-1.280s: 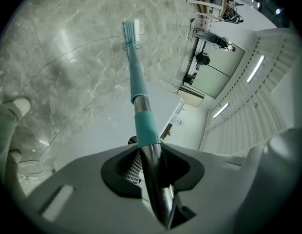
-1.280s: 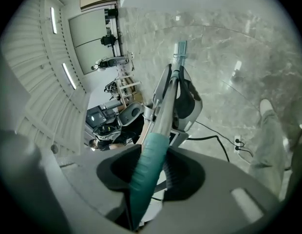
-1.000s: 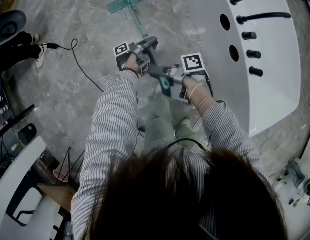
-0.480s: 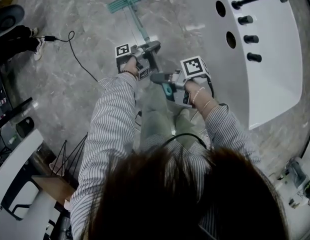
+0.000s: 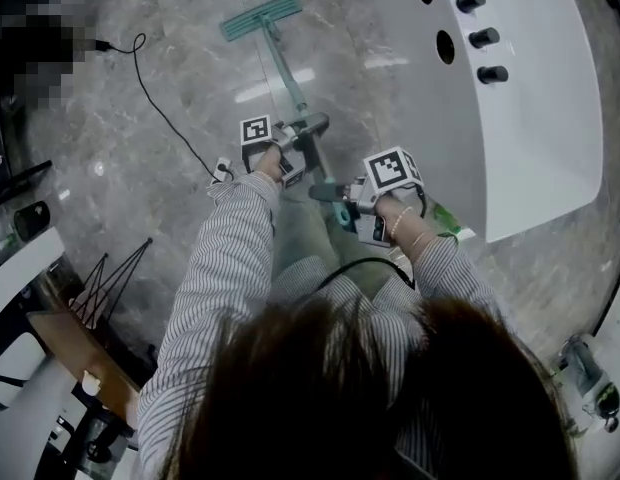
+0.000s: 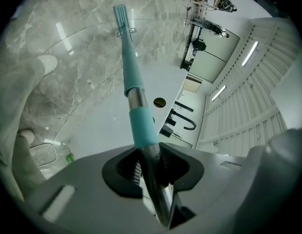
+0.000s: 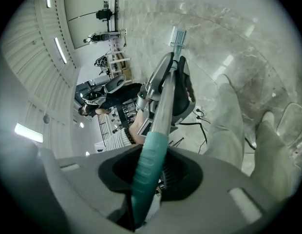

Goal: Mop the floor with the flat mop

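I'm in the mopping stroke. Left tongs and right tongs are both clamped on the flat mop. Its head lies flat on the floor, well left of the white basin. Next, I judge, an even pull, keeping the head flat.

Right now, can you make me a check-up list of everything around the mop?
Surface: grey marble floor, shiny with light streaks.
Job's things: flat mop, teal head flat on the floor, handle slanting back to the person.
Clutter: small green-and-white item on the floor; can't tell what.
Grippers: left gripper fingers shut on the metal handle; right gripper shut on the teal grip end.
Cables: black cable loose on the floor, left of the mop.
Surroundings: white panel with black pegs, right.
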{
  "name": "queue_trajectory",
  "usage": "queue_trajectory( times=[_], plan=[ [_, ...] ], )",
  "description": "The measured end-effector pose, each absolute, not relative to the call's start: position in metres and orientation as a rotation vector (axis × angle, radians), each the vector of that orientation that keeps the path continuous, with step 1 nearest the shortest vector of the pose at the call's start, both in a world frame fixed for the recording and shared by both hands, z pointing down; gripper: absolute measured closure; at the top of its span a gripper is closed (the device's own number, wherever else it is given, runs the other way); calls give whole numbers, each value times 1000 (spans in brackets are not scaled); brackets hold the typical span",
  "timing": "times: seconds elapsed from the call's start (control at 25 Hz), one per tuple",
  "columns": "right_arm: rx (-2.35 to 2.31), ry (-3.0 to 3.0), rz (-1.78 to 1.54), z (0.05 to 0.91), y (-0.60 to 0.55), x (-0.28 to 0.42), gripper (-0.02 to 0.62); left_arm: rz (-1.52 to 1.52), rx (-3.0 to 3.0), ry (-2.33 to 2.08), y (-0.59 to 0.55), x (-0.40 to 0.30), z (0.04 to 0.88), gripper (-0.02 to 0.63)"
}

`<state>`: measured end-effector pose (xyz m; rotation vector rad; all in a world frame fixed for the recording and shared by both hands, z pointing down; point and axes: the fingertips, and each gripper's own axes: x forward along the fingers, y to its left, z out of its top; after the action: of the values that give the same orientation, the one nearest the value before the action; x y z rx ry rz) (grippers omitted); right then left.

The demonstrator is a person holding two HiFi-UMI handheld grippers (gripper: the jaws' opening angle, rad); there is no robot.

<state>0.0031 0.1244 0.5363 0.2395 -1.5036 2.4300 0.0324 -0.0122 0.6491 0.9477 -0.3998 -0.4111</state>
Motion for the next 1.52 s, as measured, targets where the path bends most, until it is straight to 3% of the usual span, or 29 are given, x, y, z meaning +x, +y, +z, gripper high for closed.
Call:
queue_trajectory(
  times=[0.76,1.52],
  plan=[
    [104,-1391,2456,479,366,124,491,-387,888,-274,239,158,599,523],
    [123,-1440,2508,469,337,94,477,-361,932,-332,214,132,590,506]
  ],
)
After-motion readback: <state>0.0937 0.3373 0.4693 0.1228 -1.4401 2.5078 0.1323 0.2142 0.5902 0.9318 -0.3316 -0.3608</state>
